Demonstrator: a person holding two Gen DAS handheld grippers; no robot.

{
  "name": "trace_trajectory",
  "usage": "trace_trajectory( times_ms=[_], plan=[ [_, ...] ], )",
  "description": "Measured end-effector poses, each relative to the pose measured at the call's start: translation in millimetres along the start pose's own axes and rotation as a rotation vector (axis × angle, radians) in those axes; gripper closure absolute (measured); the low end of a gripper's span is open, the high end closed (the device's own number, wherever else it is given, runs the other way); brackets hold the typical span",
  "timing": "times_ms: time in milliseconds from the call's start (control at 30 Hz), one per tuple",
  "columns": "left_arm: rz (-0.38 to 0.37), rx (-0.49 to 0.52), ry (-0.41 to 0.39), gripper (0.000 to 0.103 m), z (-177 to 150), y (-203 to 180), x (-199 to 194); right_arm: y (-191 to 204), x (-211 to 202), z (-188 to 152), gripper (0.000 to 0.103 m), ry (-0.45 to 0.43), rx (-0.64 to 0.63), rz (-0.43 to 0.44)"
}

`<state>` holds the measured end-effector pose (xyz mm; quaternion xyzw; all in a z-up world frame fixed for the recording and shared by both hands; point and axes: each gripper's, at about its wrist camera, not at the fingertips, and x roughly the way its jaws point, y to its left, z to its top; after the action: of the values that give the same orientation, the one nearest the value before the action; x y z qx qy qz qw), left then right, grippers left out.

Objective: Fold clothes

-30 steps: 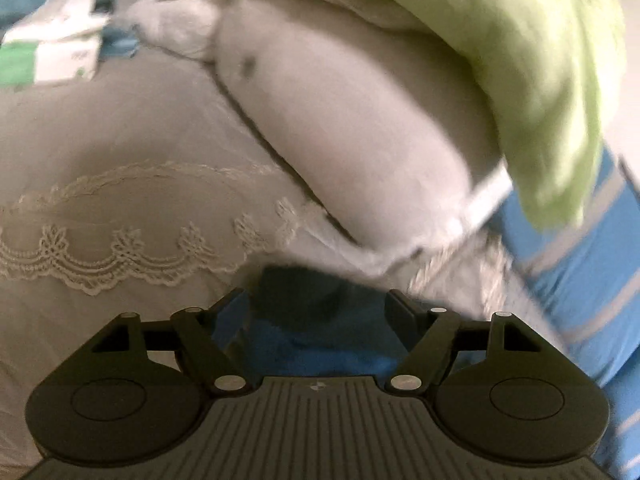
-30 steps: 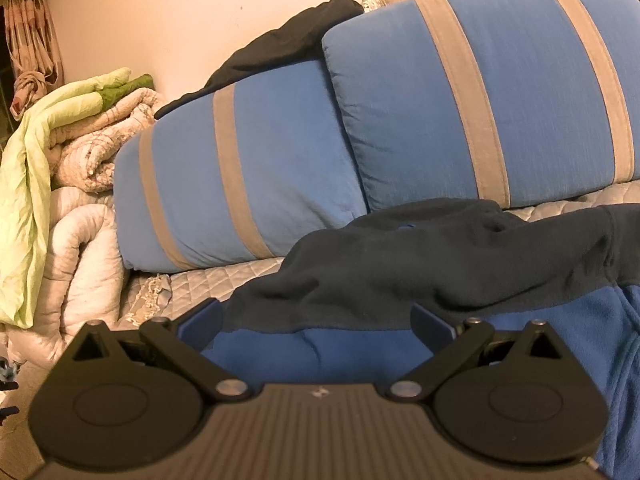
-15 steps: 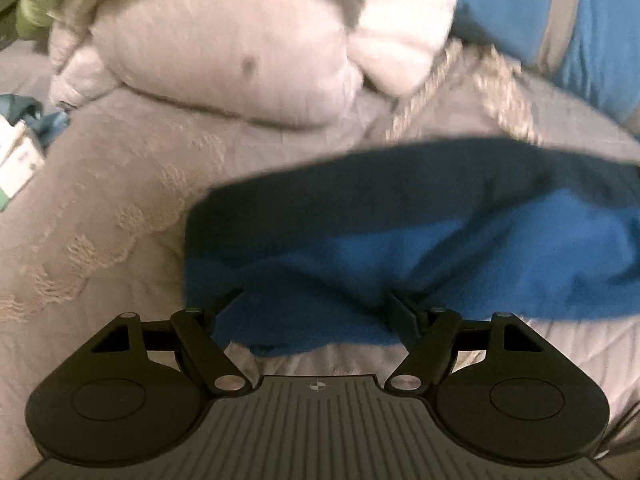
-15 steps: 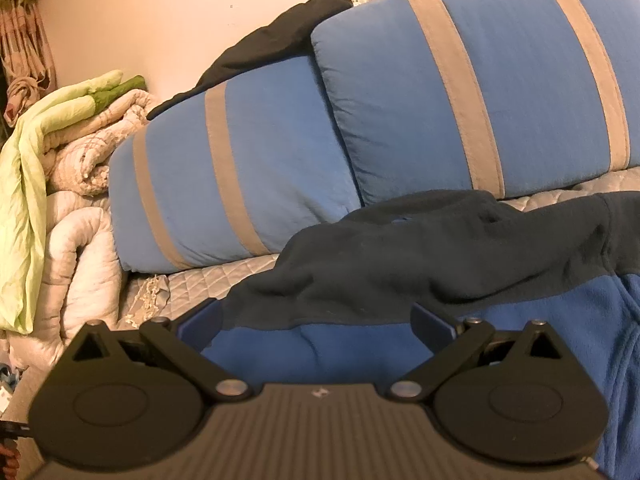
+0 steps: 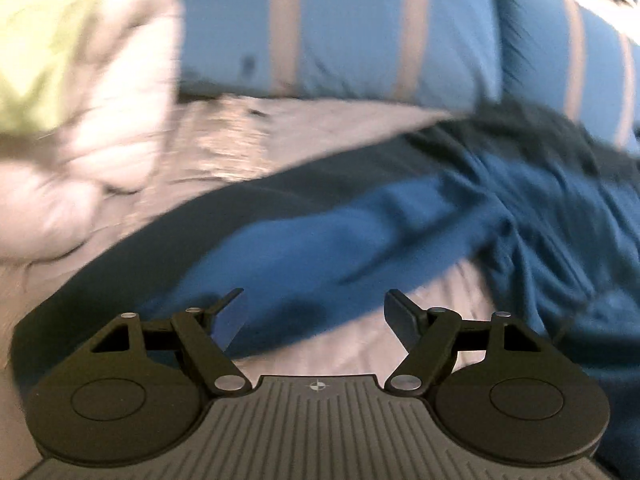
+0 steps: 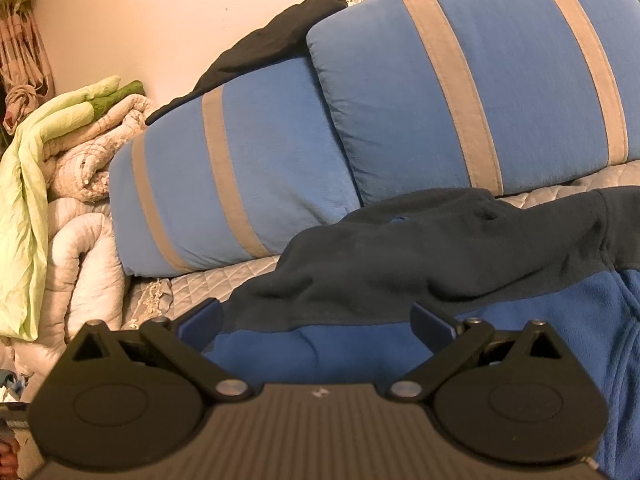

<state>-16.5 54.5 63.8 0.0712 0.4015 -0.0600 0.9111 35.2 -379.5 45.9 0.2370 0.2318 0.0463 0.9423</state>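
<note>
my left gripper [image 5: 316, 316] hung with its jaws spread wide and nothing between them, the two fingertips standing apart over the sleeve [image 5: 304, 248] of the fleece jacket [image 5: 560, 216]; whether the pads brushed the cloth i could not tell, as that view was smeared with motion. the sleeve ran out flat across the pale quilted bedspread [image 5: 288, 136], bright blue along its near side and dark navy along its far edge, towards the bunched body of the jacket on the right. my right gripper [image 6: 316, 320] was likewise wide open and held nothing, its fingers set either side of the jacket's blue front panel [image 6: 312, 352], with the navy shoulder and collar part [image 6: 440, 248] heaped just beyond them. the jacket lay spread on the bed, not yet folded, its upper edge just in front of two blue pillows with tan stripes: the nearer one [image 6: 248, 184] lying lower to the left, the other [image 6: 500, 80] propped higher to the right and overlapping it. a dark garment [image 6: 276, 48] was draped behind the lower pillow against the cream wall [image 6: 160, 20]. to the left sat a pile of rolled white and beige quilts [image 6: 88, 248] with a light green sheet [image 6: 24, 208] hanging down over them. there were no baskets, boxes or drawers in either view; everything rested straight on the bedspread
</note>
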Motion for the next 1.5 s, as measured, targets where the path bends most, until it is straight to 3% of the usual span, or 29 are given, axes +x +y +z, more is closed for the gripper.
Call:
trace_trajectory(
  times_ms=[100, 167, 233, 333, 400, 633, 700, 867, 967, 1033, 1100, 1333, 1500],
  plan=[
    [0.032, 0.099, 0.022, 0.031, -4.5, -17.8, 15.2, -0.3, 0.0, 0.1, 0.0, 0.001, 0.002, 0.0],
    [0.042, 0.136, 0.052, 0.041, -7.1, -22.3, 26.0, -0.9, 0.4, 0.1, 0.0, 0.003, 0.004, -0.001],
    [0.052, 0.164, 0.084, 0.066, -8.9, -26.3, 35.7, -1.5, 0.7, 0.3, 0.0, 0.004, 0.006, -0.002],
    [0.068, 0.165, 0.092, 0.088, -9.9, -29.7, 39.2, -2.4, 1.0, 0.7, 0.0, 0.006, 0.014, 0.0],
    [0.065, 0.162, 0.104, 0.094, -8.4, -32.9, 37.0, -2.2, 1.0, 0.9, 0.0, 0.007, 0.014, 0.0],
    [-0.007, 0.174, 0.181, 0.096, -5.4, -46.9, 26.6, -1.6, 2.1, 1.4, 0.0, 0.016, 0.006, 0.002],
    [-0.032, 0.175, 0.241, 0.095, -6.8, -48.0, 31.8, -0.9, 2.1, 1.2, 0.0, 0.018, 0.0, 0.002],
    [-0.053, 0.134, 0.252, 0.093, -1.0, -50.2, 23.0, -2.2, 1.2, 0.4, 0.0, 0.015, 0.002, -0.007],
    [-0.089, 0.093, 0.18, 0.083, 7.3, -50.8, 7.4, -3.4, 1.9, 0.4, 0.0, 0.016, 0.014, -0.007],
    [-0.089, 0.08, 0.119, 0.054, 12.7, -53.2, -3.8, -3.1, 2.1, -0.1, 0.0, 0.017, 0.012, -0.006],
    [-0.082, 0.073, 0.037, 0.046, 20.5, -56.5, -17.9, -1.7, 0.3, -0.6, 0.0, 0.007, -0.004, -0.011],
    [-0.052, 0.043, -0.142, 0.034, 58.6, -49.6, -53.7, 5.7, -10.2, 7.0, 0.0, -0.077, -0.057, -0.053],
    [-0.019, 0.019, -0.256, 0.032, 88.7, -39.9, -77.3, 28.8, -20.9, 32.5, 0.0, -0.111, -0.146, -0.106]
  ],
)
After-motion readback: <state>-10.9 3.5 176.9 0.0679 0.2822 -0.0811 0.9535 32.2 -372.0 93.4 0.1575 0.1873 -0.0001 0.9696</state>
